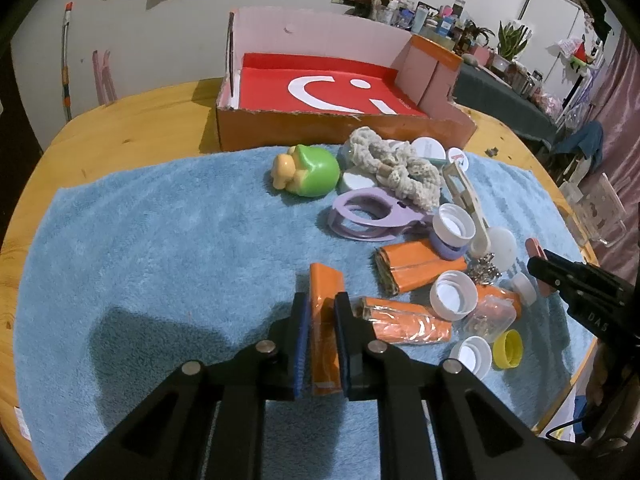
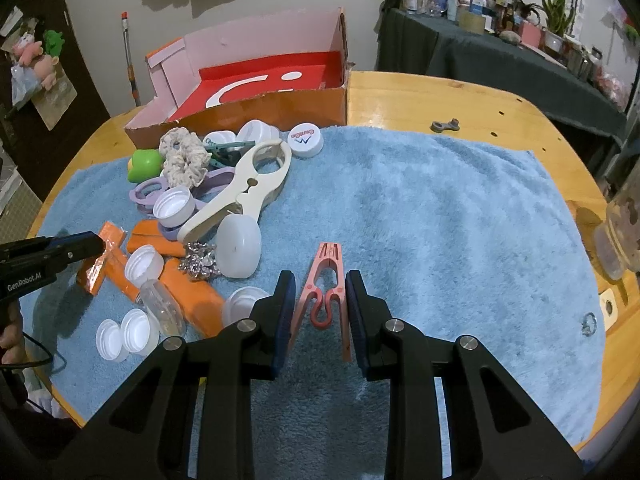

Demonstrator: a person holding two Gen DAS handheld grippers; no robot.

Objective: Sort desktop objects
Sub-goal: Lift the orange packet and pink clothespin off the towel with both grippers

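Left wrist view: left gripper (image 1: 320, 316) pinching orange packet (image 1: 326, 320) above blue towel (image 1: 160, 240).
Box: cardboard box (image 1: 344, 132), red floor with white smiley, nothing sorted inside.
Progress: barely begun, judging by full heap.
Heap: glossy green toy (image 1: 308, 170), crocheted scrunchie (image 1: 400, 168), ribbed white caps (image 1: 454, 292).
Right wrist view: right gripper (image 2: 320, 304) squeezing springy pink plastic clothespin (image 2: 326, 292) by its legs.

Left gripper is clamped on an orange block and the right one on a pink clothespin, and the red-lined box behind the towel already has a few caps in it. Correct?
Not quite: the box is empty, as the left wrist view shows. The caps lie on the towel. The left gripper does clamp the orange block, the right gripper the pink clothespin.
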